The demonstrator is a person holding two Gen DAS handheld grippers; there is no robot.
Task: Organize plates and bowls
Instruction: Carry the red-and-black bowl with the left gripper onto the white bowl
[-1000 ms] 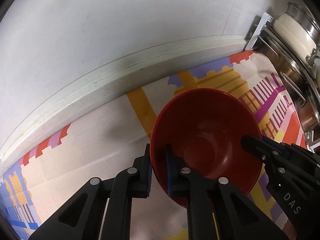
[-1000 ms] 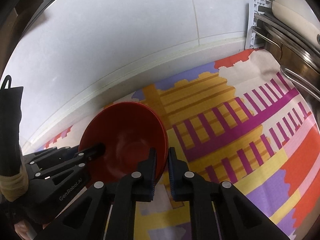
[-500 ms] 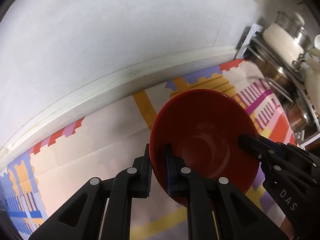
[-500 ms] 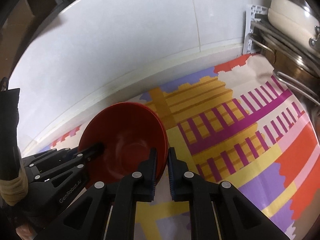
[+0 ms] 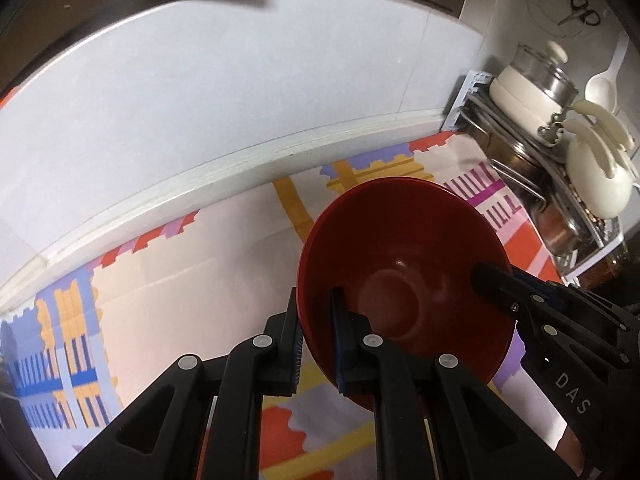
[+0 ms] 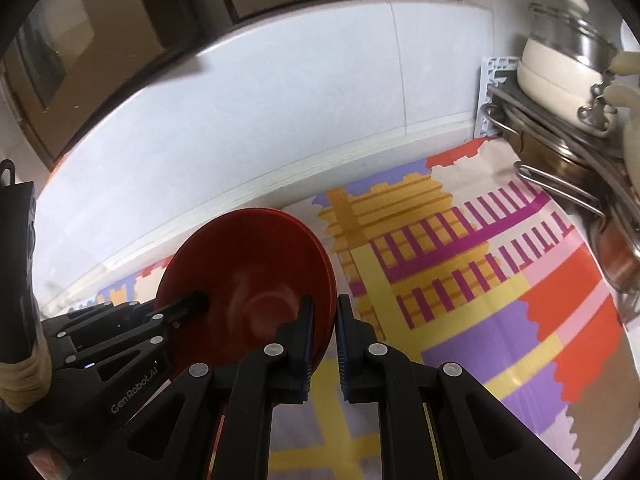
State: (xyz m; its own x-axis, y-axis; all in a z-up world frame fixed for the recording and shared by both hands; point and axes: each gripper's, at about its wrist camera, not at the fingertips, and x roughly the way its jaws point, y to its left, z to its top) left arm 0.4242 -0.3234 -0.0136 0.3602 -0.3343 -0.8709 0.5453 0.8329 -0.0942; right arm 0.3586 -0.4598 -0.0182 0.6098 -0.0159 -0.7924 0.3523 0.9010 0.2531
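Note:
A red bowl [image 5: 404, 272], seemingly a nested stack with a second red rim behind it, is held in the air above a colourful patterned mat [image 5: 180, 280]. My left gripper [image 5: 316, 340] is shut on its left rim. My right gripper [image 6: 322, 340] is shut on its right rim; the bowl [image 6: 248, 280] fills the left of the right wrist view. Each gripper shows in the other's view: the right gripper [image 5: 496, 284] and the left gripper [image 6: 188, 304].
A white tiled wall [image 5: 240, 100] runs behind the mat [image 6: 480, 280]. At the far right a metal rack [image 5: 520, 160] holds a cream pot with a steel lid [image 5: 528, 84], a cream kettle [image 5: 596, 176] and steel pans [image 6: 560, 160].
Both grippers have lifted the red bowl higher above the mat and pulled back from the wall. More of the rack, the pots and the dark cupboard above shows.

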